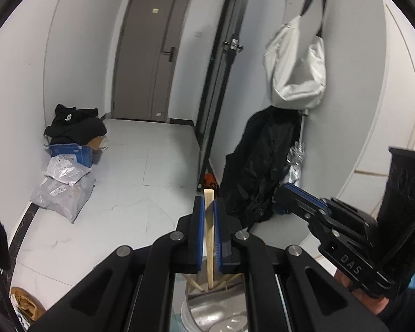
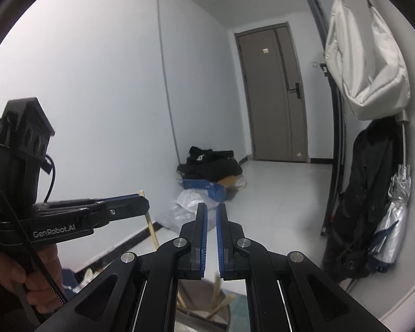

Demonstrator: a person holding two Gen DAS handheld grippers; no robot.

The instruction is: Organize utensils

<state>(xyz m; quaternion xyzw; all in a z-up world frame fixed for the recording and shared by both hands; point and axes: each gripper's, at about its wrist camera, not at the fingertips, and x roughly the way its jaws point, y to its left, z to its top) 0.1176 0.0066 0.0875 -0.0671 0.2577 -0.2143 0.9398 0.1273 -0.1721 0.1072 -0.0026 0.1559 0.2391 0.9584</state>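
A pale wooden stick (image 1: 209, 238), flat and chopstick-like, is standing nearly upright between the blue pads of the left gripper (image 1: 209, 207), which is clamping it from both sides; its squared top is poking just above the fingertips. Its lower end is reaching down into a shiny metal container (image 1: 207, 308) directly under the gripper, where several more wooden sticks (image 1: 196, 283) are leaning against the rim. In the right wrist view the same stick (image 2: 149, 221) is showing above and below the closed left gripper (image 2: 141, 200), slanting down toward the container.

The right gripper (image 2: 211, 210) is holding its jaws nearly together with only a thin slit between the blue pads, and nothing is sitting between them where the pads are visible. Below it, the metal container (image 2: 191, 319) is showing again with pale sticks (image 2: 218, 301) jutting out of it. In the left wrist view the right gripper (image 1: 283, 191) is appearing side-on at the right, pressed closed, with part of the person's hand (image 1: 370, 301) gripping its handle. The other hand (image 2: 19, 274) is wrapping the left gripper's handle.

Beyond, a grey door (image 1: 149, 55) is closing off a pale tiled floor (image 1: 141, 166). Dark clothing (image 1: 74, 124) is lying heaped on a blue box (image 1: 72, 152) by the wall, with plastic mail bags (image 1: 63, 188) beside it. A white bag (image 1: 296, 63) is hanging over a black jacket (image 1: 257, 163).
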